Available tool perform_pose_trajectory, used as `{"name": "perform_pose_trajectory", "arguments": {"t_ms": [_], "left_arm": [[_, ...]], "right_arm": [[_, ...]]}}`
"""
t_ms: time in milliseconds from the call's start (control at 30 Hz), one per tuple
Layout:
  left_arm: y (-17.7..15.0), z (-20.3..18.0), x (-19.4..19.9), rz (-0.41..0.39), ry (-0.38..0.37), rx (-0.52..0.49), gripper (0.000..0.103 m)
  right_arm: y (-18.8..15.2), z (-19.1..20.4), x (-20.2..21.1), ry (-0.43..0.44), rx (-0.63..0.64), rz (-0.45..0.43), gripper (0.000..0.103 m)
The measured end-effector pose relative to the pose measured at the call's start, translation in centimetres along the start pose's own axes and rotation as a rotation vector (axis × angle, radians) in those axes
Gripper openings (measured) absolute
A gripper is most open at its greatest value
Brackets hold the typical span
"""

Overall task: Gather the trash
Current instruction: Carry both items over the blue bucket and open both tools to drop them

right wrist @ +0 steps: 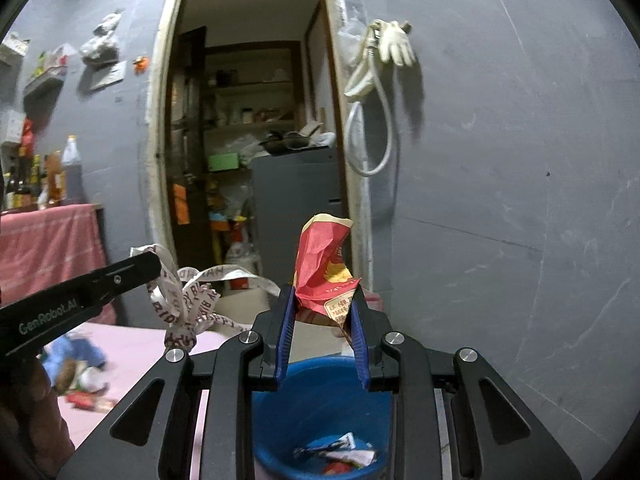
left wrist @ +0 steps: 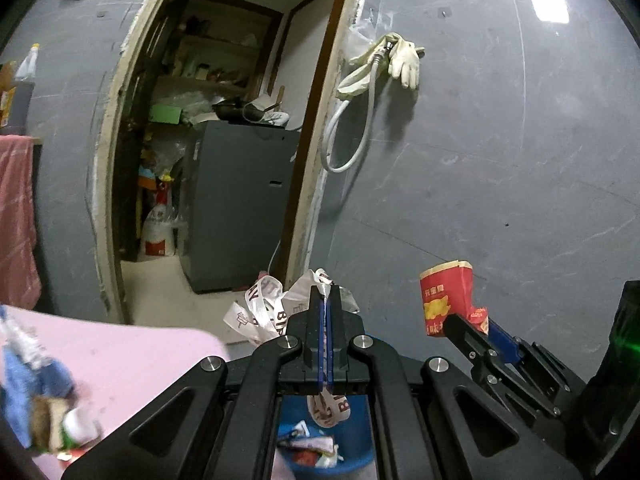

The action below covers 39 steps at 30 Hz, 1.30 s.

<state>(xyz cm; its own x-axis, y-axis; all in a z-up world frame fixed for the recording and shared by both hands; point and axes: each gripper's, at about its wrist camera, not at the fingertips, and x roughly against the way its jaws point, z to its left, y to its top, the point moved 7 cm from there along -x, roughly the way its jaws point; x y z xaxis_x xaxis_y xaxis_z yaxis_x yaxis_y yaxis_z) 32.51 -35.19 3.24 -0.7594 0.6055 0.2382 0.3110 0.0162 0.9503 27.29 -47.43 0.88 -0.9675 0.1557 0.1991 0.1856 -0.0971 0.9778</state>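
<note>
At centre frame, the left gripper (left wrist: 326, 296) is clamped tight on a tangle of white printed ribbon (left wrist: 262, 308), held above the blue bin (left wrist: 360, 440) at the bottom edge. The right gripper (right wrist: 322, 304) grips a crumpled red paper packet (right wrist: 324, 268) upright between its blue pads (right wrist: 285, 336), directly over the same bin, where wrappers (right wrist: 340, 454) lie at the bottom.

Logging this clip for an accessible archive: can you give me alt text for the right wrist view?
The right gripper clamps a crumpled red paper snack bag above a blue bucket that already holds wrappers. At left, the left gripper holds a tangle of white printed ribbon over a pink table, with an open doorway in the grey wall behind.
</note>
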Motion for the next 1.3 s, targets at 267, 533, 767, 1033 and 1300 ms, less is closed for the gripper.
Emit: {"name": "perform_pose_trajectory", "arguments": {"t_ms": [267, 533, 767, 1033, 1300], "left_arm": [[-2.2, 1.0, -6.3, 0.051, 0.027, 0.05, 0.0], [-4.0, 2.1, -9.5, 0.113, 0.083, 0.082, 0.0], [-5.9, 3.0, -10.8, 0.191, 0.083, 0.107, 0.0], [-7.7, 5.0, -12.4, 0.306, 0.104, 0.202, 0.001], [-7.5, 6.2, -11.7, 0.29, 0.123, 0.254, 0.037]], "right_arm": [[-2.1, -2.9, -4.2, -0.029, -0.013, 0.021, 0.024], [-3.9, -4.4, -5.7, -0.018, -0.079, 0.092, 0.024], [-4.9, -4.1, -7.2, -0.041, -0.07, 0.163, 0.024], [-6.1, -4.6, -8.5, -0.05, -0.093, 0.249, 0.039], [-5.2, -5.0, -7.8, -0.073, -0.108, 0.199, 0.049]]}}
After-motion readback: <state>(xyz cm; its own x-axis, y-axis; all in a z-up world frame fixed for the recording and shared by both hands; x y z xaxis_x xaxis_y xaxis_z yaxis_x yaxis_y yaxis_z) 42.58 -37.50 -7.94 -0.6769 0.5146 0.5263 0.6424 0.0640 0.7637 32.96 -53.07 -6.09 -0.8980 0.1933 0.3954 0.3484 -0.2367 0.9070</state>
